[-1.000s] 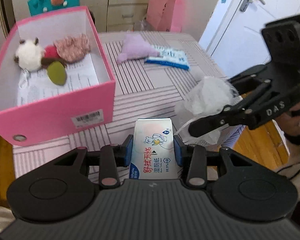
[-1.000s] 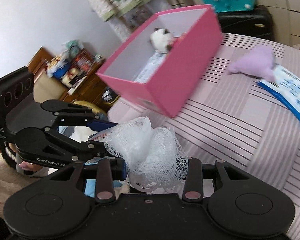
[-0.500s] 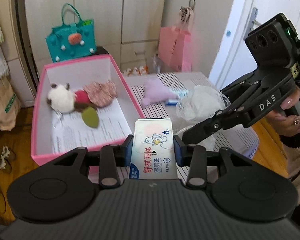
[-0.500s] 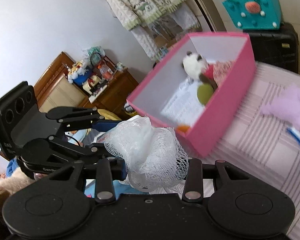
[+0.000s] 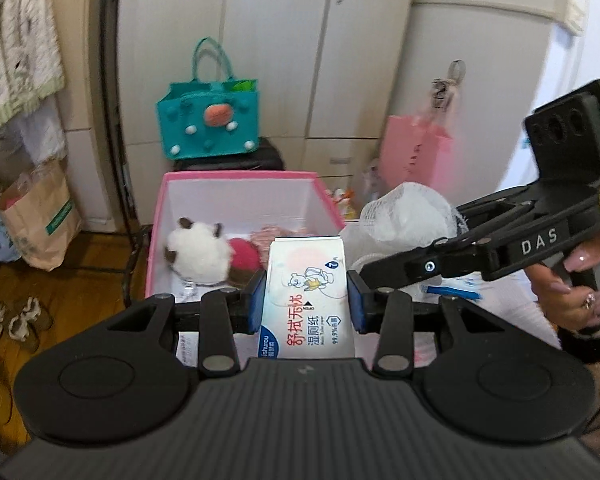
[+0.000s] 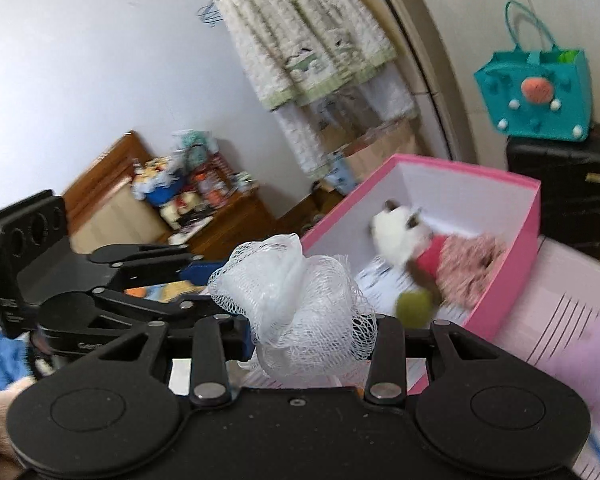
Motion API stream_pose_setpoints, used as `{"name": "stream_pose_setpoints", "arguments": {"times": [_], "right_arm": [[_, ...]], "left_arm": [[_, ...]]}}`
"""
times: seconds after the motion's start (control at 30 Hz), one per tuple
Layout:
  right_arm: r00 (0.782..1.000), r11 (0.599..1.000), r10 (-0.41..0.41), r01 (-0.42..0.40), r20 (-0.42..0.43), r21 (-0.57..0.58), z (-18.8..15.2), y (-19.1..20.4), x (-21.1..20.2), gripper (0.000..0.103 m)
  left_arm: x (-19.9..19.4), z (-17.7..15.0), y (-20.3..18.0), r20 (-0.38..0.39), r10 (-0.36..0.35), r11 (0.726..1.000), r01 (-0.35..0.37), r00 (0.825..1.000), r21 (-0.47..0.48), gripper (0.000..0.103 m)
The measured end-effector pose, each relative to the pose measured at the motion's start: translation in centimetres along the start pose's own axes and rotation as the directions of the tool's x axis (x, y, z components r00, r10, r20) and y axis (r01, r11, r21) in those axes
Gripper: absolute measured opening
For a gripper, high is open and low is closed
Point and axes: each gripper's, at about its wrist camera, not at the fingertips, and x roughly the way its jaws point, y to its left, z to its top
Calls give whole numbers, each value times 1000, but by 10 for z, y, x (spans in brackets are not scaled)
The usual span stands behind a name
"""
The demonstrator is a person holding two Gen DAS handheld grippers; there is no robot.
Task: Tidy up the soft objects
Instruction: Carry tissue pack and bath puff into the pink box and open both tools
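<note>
While clamped in left gripper, wipes pack, pink box beyond

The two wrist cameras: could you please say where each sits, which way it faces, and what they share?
Left wrist: on the left gripper, facing the pink box and wardrobe; it grips a wipes pack; the right gripper and a hand show.
Right wrist: on the right gripper, facing the box from its right; it grips a mesh puff; the left gripper shows.
Shared: box, teal bag, puff.
</note>
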Motion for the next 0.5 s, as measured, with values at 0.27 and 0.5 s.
{"name": "stream_pose_setpoints", "arguments": {"times": [0.27, 0.5], "right_arm": [[976, 965, -208, 195, -61, -175, 4, -28, 56, 45], [930, 885, -361, 319, -67, -337, 5, -21, 81, 53]], "left_arm": [[68, 2, 26, -65, 92, 996, -92, 994, 0, 39], [96, -2, 36, -89, 159, 987, -157, 983, 34, 40]]}}
